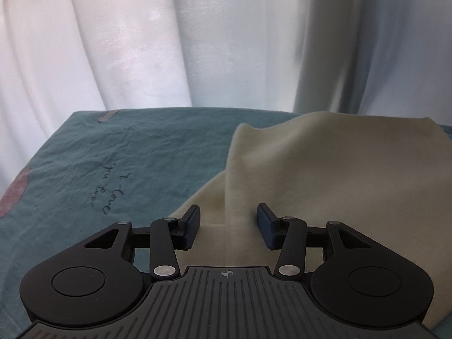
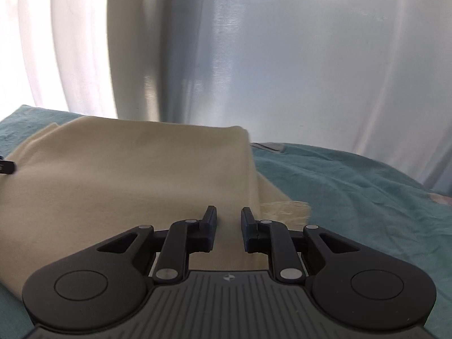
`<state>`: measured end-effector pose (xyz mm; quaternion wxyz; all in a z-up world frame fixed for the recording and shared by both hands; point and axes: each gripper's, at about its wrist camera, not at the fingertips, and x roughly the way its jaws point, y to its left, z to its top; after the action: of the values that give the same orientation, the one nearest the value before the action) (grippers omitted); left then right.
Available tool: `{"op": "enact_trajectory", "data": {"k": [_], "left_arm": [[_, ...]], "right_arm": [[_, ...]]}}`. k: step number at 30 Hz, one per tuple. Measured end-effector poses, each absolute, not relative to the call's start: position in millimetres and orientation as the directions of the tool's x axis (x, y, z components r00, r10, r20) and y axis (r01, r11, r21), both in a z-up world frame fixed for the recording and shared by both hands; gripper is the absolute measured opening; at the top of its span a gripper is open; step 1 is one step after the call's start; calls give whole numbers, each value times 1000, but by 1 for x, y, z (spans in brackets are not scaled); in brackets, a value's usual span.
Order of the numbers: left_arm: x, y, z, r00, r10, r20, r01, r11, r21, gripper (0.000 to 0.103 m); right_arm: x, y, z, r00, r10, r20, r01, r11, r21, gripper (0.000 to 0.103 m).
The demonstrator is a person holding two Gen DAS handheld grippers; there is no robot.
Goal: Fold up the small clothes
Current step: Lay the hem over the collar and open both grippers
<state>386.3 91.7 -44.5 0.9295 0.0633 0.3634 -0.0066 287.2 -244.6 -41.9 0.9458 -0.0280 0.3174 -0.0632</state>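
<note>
A cream garment lies partly folded on a teal sheet; its upper layer stands a little raised with a fold ridge. My left gripper is open just above the garment's left near edge, holding nothing. In the right wrist view the same garment fills the left half, with a frayed lower edge sticking out on the right. My right gripper is open over the garment's right near edge, holding nothing. A dark bit of the left gripper shows at the far left edge.
The teal sheet carries handwritten script left of the garment and a pink patch at the far left. White curtains hang close behind the surface's far edge.
</note>
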Motion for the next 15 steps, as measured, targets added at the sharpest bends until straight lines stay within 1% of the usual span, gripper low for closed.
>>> {"op": "enact_trajectory", "data": {"k": [1,2,4,5,6,8,10,12,13,15], "left_arm": [[384,96,-41,732,56,-679,29,993,113,47],[380,100,-36,728,46,-684,18,996,86,46],[368,109,-29,725,-16,-689,23,1000,1,48],[362,112,-27,723,-47,-689,28,999,-39,50],[354,115,-26,721,-72,-689,29,997,-73,52],[343,122,-27,709,-107,-697,20,991,-132,58],[331,130,-32,687,-123,-717,-7,984,-176,60],[322,141,-39,664,-120,-738,-47,978,-201,62],[319,148,-42,651,-125,-749,-64,974,-218,63],[314,160,-46,638,-178,-749,-78,953,-293,64]], "right_arm": [[283,-245,-39,779,-192,-597,146,981,-124,17],[278,-246,-36,783,-177,-596,143,984,-104,17],[259,-248,-27,797,-69,-600,88,996,3,17],[250,-243,-24,803,-5,-596,38,998,42,17],[243,-234,-22,803,45,-595,-12,998,59,17],[233,-213,-23,785,101,-611,-89,995,51,17],[231,-199,-31,758,132,-639,-132,990,48,17],[227,-198,-35,764,97,-638,-114,993,15,17],[224,-202,-34,768,42,-639,-62,998,-9,17],[217,-212,-30,756,-102,-647,76,995,-68,17]]}}
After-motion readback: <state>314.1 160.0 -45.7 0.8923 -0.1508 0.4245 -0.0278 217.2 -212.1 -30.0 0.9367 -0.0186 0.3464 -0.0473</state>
